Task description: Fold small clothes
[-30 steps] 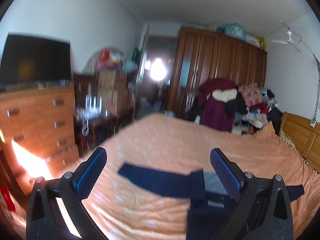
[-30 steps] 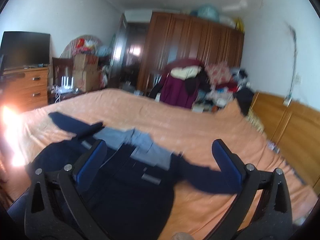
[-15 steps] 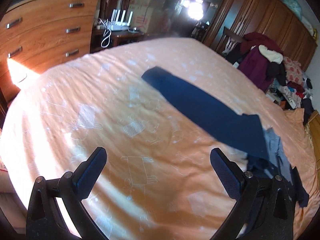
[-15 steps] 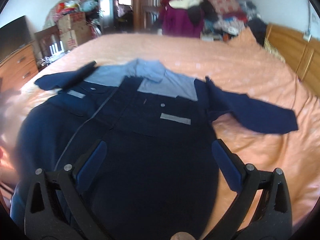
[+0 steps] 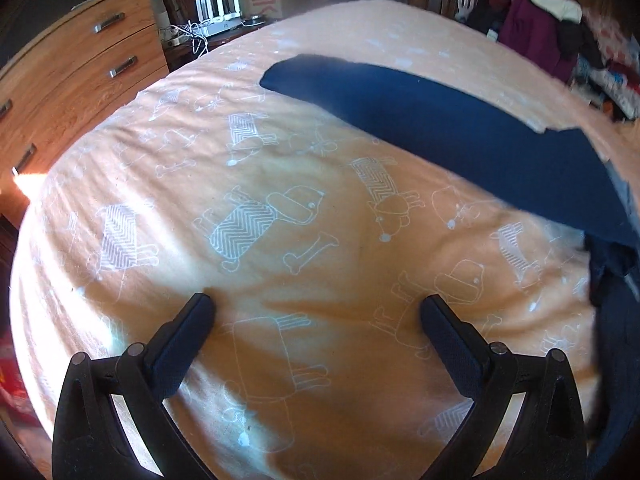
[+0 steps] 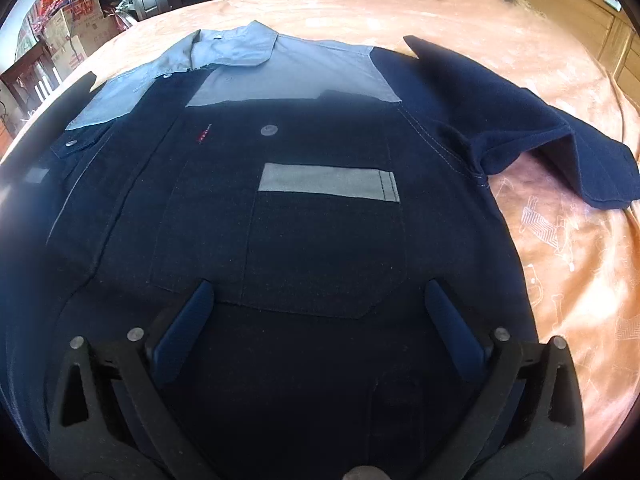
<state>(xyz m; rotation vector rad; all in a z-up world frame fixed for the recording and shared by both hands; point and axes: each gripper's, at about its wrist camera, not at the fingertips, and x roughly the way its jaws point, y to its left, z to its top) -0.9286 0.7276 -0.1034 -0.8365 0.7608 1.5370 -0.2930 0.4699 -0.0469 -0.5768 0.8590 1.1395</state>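
A navy work shirt (image 6: pixel 312 240) with a grey collar and yoke (image 6: pixel 256 60) lies face up and spread flat on the orange bed sheet (image 6: pixel 568 240). Its right sleeve (image 6: pixel 532 128) reaches out to the right. My right gripper (image 6: pixel 318 296) hovers open just above the shirt's chest pocket, nothing between its fingers. In the left wrist view the shirt's other sleeve (image 5: pixel 440 128) stretches across the sheet (image 5: pixel 280 220) from upper left to the right edge. My left gripper (image 5: pixel 316 308) is open over bare sheet, well short of that sleeve.
A wooden chest of drawers (image 5: pixel 60 92) stands left of the bed, with a chair, cables and boxes (image 5: pixel 224 4) behind it. Piled clothes (image 5: pixel 540 20) lie beyond the bed's far side. A wooden headboard (image 6: pixel 600 28) borders the bed at the right.
Both grippers have tipped down from looking across the room and dropped close to the bed. The right one now sits over the shirt's chest, the left over bare sheet near the sleeve.
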